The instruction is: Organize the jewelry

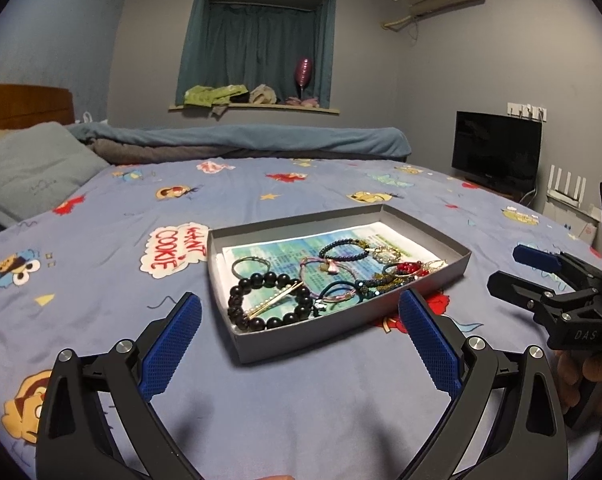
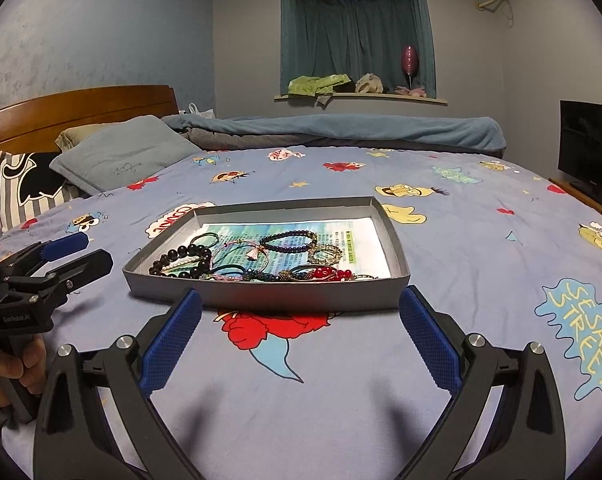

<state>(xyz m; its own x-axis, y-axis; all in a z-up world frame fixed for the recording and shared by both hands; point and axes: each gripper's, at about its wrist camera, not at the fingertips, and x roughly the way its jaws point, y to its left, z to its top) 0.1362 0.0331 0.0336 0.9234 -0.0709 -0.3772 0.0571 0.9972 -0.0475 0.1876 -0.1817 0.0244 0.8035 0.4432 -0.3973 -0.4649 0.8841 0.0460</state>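
Both grippers hover low over the bed with nothing between their blue pads: the left gripper (image 1: 299,322) has its jaws spread wide, and the right gripper (image 2: 301,318) stands just as wide, gripping nothing. A shallow grey tray (image 1: 433,286) lies on the cartoon-print bedsheet (image 1: 101,264) just ahead of both, lined with a printed paper sheet (image 1: 273,254).

From the left wrist camera the jewelry shows from above and apart: a black bead bracelet (image 1: 269,302) at the near left corner with a gold hairpin (image 1: 275,300) lying across it, a thin ring-shaped bracelet (image 1: 251,265) behind it, a dark blue bead bracelet (image 1: 343,250) farther back, and red beads (image 1: 407,269) toward the right wall. This view also takes in the right gripper at its right edge, with a hand (image 1: 589,380) on its grip.

The right wrist camera looks lower, so the tray's near wall (image 2: 301,294) hides part of the heap; the pieces crowd together along that wall and overlap. It alone shows the wooden headboard (image 2: 81,108) in full, a striped pillow (image 2: 33,184) and the left gripper at its left edge, with fingers around the handle.

Beyond the tray lie a blue pillow (image 1: 33,168) and a rolled blanket (image 1: 241,138); a television (image 1: 497,150) stands to the right, and a curtained window (image 1: 257,44) is in the far wall.
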